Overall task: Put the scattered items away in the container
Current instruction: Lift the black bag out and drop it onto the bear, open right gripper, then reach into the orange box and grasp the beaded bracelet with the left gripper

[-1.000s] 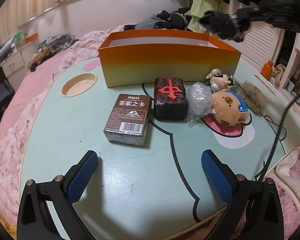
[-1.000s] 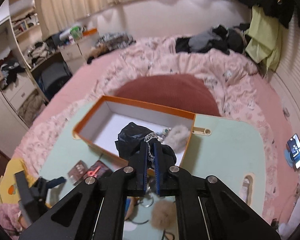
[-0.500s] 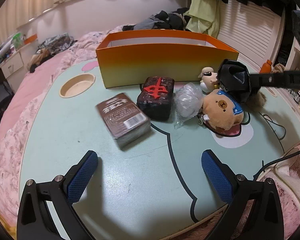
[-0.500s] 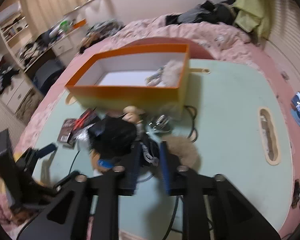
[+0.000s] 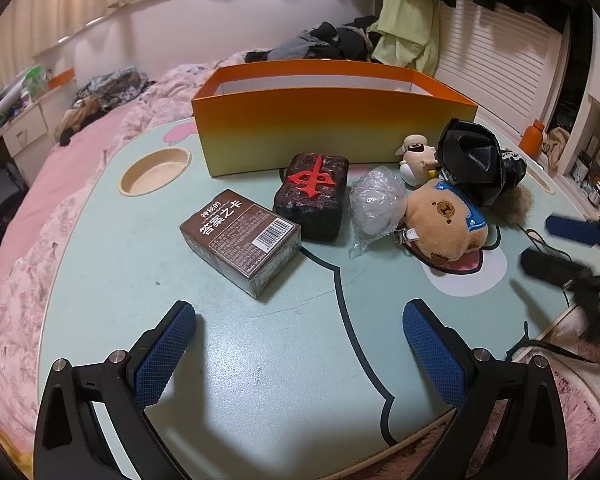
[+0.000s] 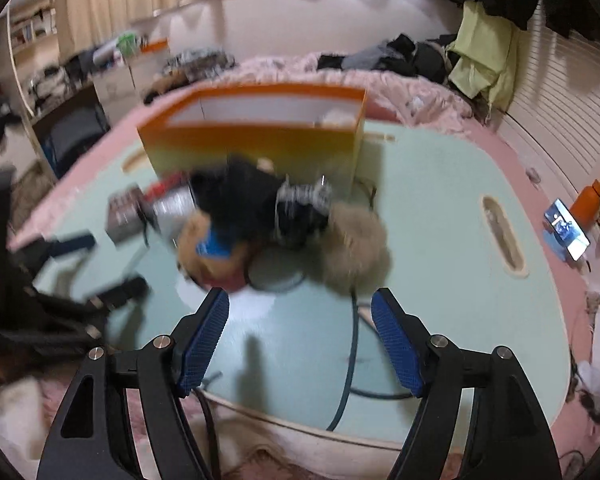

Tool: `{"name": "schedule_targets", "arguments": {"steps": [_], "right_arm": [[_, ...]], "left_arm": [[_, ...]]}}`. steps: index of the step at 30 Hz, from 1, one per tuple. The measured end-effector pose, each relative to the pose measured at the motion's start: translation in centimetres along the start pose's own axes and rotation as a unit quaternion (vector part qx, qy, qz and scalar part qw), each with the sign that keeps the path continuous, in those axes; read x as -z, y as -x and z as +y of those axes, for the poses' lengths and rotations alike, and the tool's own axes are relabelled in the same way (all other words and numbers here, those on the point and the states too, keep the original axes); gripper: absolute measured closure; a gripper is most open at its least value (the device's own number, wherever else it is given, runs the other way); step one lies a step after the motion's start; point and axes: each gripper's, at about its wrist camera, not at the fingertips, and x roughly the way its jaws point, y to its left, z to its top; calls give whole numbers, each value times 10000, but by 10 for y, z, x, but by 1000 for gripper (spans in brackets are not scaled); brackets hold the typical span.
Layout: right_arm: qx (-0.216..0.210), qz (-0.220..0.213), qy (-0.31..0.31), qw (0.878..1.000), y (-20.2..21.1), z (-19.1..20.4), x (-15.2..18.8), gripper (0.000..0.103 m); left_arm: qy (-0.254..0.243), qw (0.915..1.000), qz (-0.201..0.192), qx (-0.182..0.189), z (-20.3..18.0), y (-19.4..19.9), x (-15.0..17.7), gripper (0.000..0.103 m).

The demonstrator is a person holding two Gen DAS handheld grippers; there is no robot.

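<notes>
- The left gripper [image 5: 298,344] hangs low over the near part of the pale green table [image 5: 260,360], its blue-padded fingers [image 5: 162,354] spread wide with nothing between them.
- The right gripper [image 6: 298,340] is likewise spread wide and empty, above the table's near edge; its view is blurred.
- Landmark: the orange box [image 5: 332,136] stands at the far side of the table, open at the top.
- Just in front of the box, ahead of the left gripper, lies a black block with a red character [image 5: 312,194].
- Nearer the left gripper, touching that block, is a brown card box [image 5: 242,238], lying at an angle.
- To the right of the block sits a crumpled clear plastic bundle [image 5: 374,204], then a brown plush toy [image 5: 444,222].
- A small white plush [image 5: 416,154] lies against the box's front wall.
- A black pouch [image 5: 476,162] rests beside the box's right corner, on top of the plush toys, well ahead of the right gripper.
- A tan fur ball [image 6: 356,246] lies just right of the pouch.
- Something pale shows inside the box in the right view; what it is cannot be told.
</notes>
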Motion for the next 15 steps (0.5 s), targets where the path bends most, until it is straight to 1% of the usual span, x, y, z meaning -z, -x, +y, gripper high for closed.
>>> {"name": "schedule_targets", "arguments": {"steps": [2, 4, 5, 15], "right_arm": [[71, 185, -44, 9998, -9, -2, 3, 29], [286, 242, -50, 9993, -13, -3, 4, 23], [311, 249, -91, 9992, -13, -4, 5, 22], [308, 238, -91, 9992, -9, -4, 7, 17]], "left_arm": [[-3, 10000, 1, -2, -1, 0, 0, 0], [5, 10000, 3, 1, 0, 0, 0, 0], [4, 10000, 2, -1, -1, 0, 0, 0], [3, 10000, -6, 0, -1, 0, 0, 0]]}}
